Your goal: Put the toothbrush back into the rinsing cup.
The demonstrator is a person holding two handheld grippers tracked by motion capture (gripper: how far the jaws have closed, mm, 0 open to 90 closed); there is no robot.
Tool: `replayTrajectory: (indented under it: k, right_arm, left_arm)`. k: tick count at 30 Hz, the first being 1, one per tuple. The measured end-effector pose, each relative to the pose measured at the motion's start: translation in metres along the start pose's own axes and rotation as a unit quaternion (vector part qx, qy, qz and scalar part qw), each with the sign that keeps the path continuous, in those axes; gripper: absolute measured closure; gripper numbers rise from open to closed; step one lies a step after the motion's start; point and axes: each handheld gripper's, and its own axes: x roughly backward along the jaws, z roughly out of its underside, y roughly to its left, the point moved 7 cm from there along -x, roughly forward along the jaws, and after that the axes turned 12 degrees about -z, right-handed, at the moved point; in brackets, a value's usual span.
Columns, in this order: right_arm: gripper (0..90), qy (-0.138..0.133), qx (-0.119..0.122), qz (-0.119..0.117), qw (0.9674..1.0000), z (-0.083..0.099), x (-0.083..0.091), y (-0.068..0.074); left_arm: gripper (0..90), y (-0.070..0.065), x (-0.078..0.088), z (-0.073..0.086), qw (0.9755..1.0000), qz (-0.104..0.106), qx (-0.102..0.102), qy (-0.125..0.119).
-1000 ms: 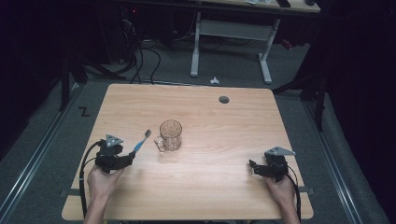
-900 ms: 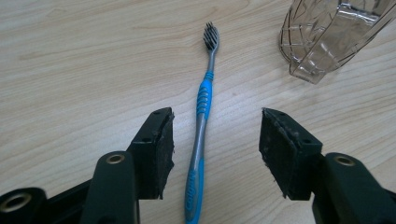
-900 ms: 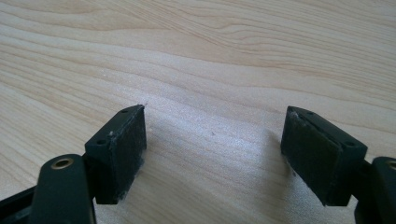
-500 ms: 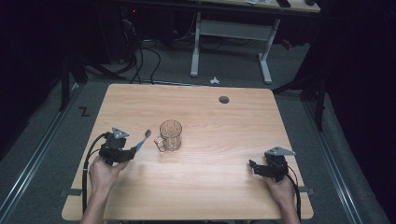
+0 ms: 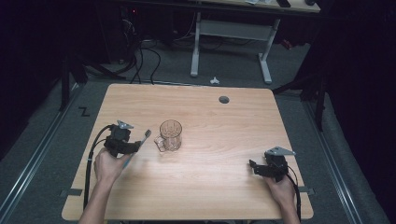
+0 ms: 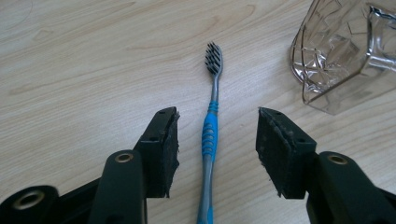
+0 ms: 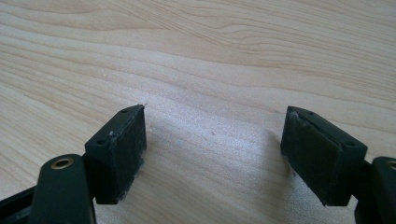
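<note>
Pale wood-grain laminate covers the desk (image 5: pixel 210 116), rectangular with a round grommet hole (image 5: pixel 224 99) near its far edge, standing on grey carpet in a dark room; no readable writing or brand shows on anything. A toothbrush (image 6: pixel 210 135) with dark bristles and a grey handle with a ribbed blue grip lies flat on the desk between the parted, untouching jaws of the left hand-held gripper (image 6: pixel 217 140), just left of a faceted clear glass mug (image 5: pixel 170 135); these jaws have just narrowed then eased slightly wider. Compared with the earlier frame, the left hand-held gripper has advanced over the handle, while the right hand-held gripper (image 7: pixel 212 149) is unmoved near the desk's right front, jaws wide over bare wood.
</note>
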Motion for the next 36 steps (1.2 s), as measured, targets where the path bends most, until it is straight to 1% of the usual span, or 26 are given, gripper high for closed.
replayTrajectory:
  k: [2, 6, 7, 10, 12, 17, 22, 26, 32, 36]
  right_arm:
    - [22.5, 0.0, 0.0, 0.0, 1.0, 0.0, 0.0, 0.0]
    - [22.5, 0.0, 0.0, 0.0, 1.0, 0.0, 0.0, 0.0]
    - [22.5, 0.0, 0.0, 0.0, 1.0, 0.0, 0.0, 0.0]
    - [22.5, 0.0, 0.0, 0.0, 1.0, 0.0, 0.0, 0.0]
    - [22.5, 0.0, 0.0, 0.0, 1.0, 0.0, 0.0, 0.0]
    - [22.5, 0.0, 0.0, 0.0, 1.0, 0.0, 0.0, 0.0]
    - [22.5, 0.0, 0.0, 0.0, 1.0, 0.0, 0.0, 0.0]
    - [22.5, 0.0, 0.0, 0.0, 1.0, 0.0, 0.0, 0.0]
    - [22.5, 0.0, 0.0, 0.0, 1.0, 0.0, 0.0, 0.0]
    - [22.5, 0.0, 0.0, 0.0, 1.0, 0.0, 0.0, 0.0]
  left_arm:
    - [49.2, 0.0, -0.004, -0.002, 1.0, 0.002, 0.001, 0.003]
    - [49.3, -0.002, -0.011, -0.004, 0.9999, 0.0, -0.007, 0.013]
    - [49.3, 0.0, -0.013, -0.004, 0.9999, -0.004, -0.003, 0.013]
    - [49.2, 0.002, -0.016, -0.004, 0.9999, -0.006, 0.003, 0.016]
    - [49.1, 0.002, -0.018, -0.004, 0.9998, -0.006, 0.002, 0.019]
    - [49.4, 0.002, -0.024, -0.003, 0.9997, 0.001, 0.002, 0.025]
    - [49.6, 0.002, -0.029, -0.003, 0.9995, -0.002, 0.003, 0.03]
    - [50.5, 0.001, -0.034, -0.002, 0.9993, -0.003, 0.0, 0.036]
    - [52.6, -0.003, -0.04, 0.0, 0.9989, 0.001, -0.004, 0.046]
    - [55.1, -0.004, -0.044, 0.001, 0.9986, 0.001, -0.008, 0.052]
